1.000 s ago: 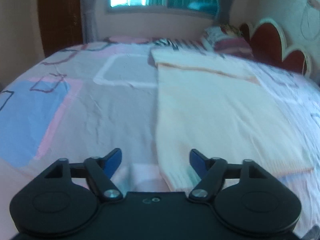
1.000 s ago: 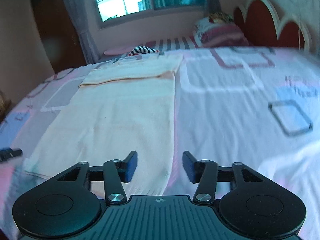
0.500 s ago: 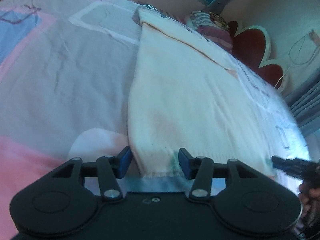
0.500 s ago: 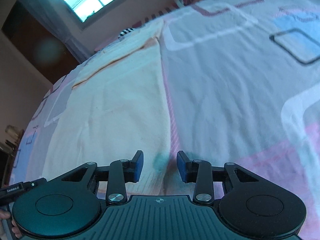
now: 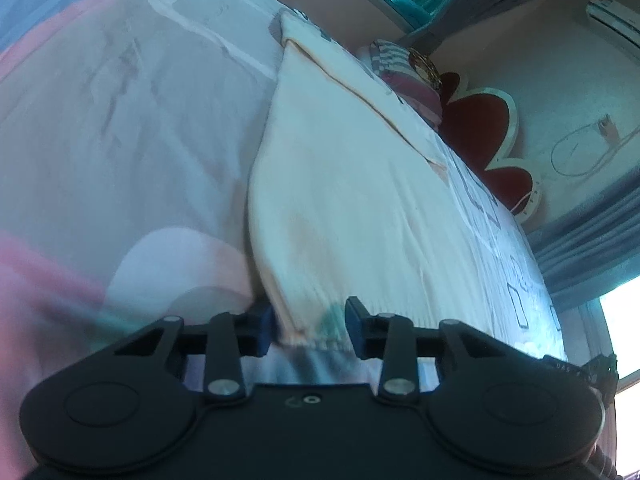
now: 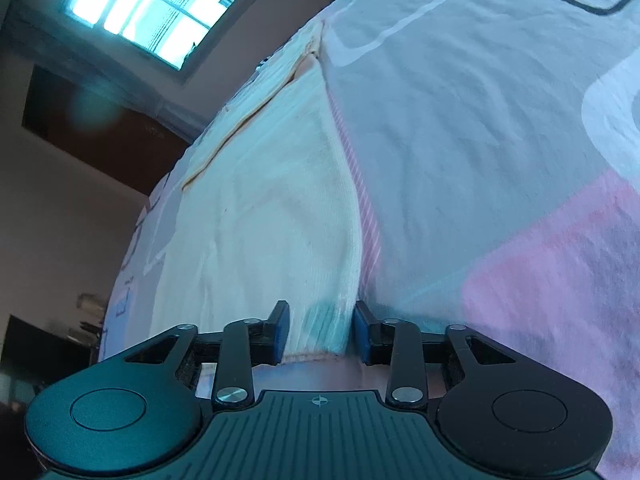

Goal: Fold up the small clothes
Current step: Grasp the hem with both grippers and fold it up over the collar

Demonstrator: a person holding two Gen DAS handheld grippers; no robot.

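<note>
Lay flat on the bed (image 5: 120, 128): a cream garment (image 5: 352, 208). Left gripper (image 5: 310, 326) and right gripper (image 6: 320, 332), jaws spread around its near hem corners. Looked poised to grasp; next, clenching, then lifting together.

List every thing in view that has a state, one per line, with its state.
Cream garment: spread flat on the bed, far part folded over.
Left gripper: open, jaws straddling the garment's near-left hem corner.
Right gripper: open, jaws straddling the near-right hem corner.
Bedsheet: spread, lightly wrinkled.
</note>
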